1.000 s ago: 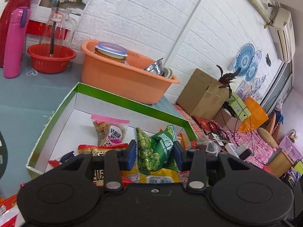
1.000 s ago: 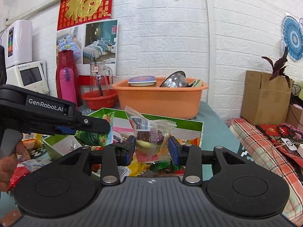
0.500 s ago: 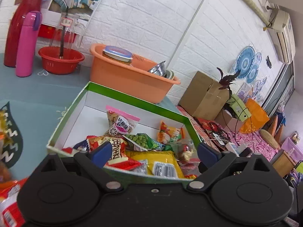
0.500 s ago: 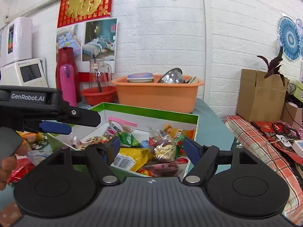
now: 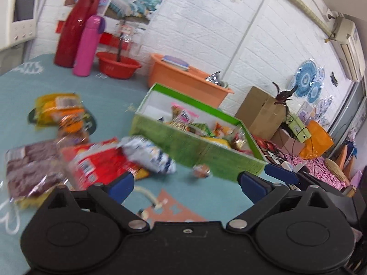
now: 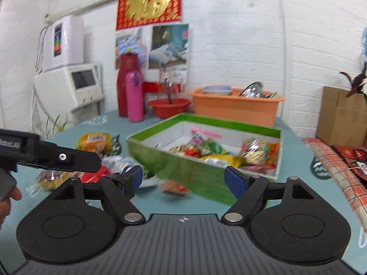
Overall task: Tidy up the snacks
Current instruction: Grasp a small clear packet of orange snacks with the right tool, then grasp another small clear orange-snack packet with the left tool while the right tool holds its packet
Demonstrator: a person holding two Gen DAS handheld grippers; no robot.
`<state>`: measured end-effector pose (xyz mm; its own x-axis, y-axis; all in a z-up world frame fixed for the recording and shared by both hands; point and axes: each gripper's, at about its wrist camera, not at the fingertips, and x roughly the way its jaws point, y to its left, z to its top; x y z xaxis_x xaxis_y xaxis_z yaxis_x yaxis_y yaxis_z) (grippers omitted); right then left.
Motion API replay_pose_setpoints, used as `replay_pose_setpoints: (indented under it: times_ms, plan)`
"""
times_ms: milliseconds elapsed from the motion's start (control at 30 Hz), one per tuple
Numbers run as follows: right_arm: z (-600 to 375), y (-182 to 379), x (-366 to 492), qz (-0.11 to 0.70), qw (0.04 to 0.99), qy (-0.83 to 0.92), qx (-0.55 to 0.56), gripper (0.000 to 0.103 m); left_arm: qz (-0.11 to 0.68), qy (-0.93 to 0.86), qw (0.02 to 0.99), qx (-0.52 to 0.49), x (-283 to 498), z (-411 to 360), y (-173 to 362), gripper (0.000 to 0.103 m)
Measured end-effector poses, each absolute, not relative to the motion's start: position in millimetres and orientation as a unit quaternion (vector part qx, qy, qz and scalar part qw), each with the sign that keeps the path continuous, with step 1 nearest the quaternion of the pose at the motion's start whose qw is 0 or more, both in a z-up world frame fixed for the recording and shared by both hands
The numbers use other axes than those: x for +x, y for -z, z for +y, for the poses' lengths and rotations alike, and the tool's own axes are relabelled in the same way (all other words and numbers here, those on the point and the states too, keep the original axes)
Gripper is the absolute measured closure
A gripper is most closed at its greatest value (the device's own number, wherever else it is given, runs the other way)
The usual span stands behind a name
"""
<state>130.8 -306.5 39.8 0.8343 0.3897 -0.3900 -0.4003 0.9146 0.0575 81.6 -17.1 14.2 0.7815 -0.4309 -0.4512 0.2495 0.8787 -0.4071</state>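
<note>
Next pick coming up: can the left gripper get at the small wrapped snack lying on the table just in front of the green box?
Probably yes. The left gripper is open and empty, and the small wrapped snack lies alone on bare cloth beside the green box wall, nothing between.

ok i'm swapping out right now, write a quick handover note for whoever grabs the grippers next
Left gripper: open, empty, over the table in front of the green box.
Right gripper: open, empty, also short of the box.
Done: a pile of snack packets lies inside the box.
Left: loose snacks on the teal table to the left of the box: red bag, white and blue bag, dark red pack, yellow packs. One small wrapped snack lies right against the box's front wall.
The views are blurred, so recheck positions before grasping.
</note>
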Motion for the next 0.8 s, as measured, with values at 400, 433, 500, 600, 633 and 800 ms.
replay_pose_setpoints:
  times_ms: [400,433,500,600,633,800]
  plan:
    - [-251.1,-9.5,173.1,0.237,0.942,-0.21,-0.108,0.003,0.279,0.147,0.929,-0.192,49.7,27.6,-1.9,0.0]
    - [-249.9,-7.5,176.6,0.24,0.942,-0.207,-0.112,0.006,0.28,0.145,0.929,-0.192,49.4,30.2,-0.7,0.0]
    - [-249.9,-4.2,182.9,0.253,0.939,-0.206,-0.111,0.046,0.281,0.142,0.929,-0.194,48.4,32.5,0.4,0.0]
    - [-255.3,-3.9,181.2,0.266,0.936,-0.21,-0.091,0.059,0.284,0.142,0.927,-0.198,50.0,35.5,3.5,0.0]
    - [-256.6,-5.9,176.3,0.266,0.935,-0.22,-0.086,0.059,0.286,0.143,0.926,-0.2,51.4,35.7,5.0,0.0]
    - [-253.5,-8.2,138.7,0.265,0.916,-0.282,-0.102,0.054,0.295,0.155,0.921,-0.203,58.9,29.5,9.7,0.0]
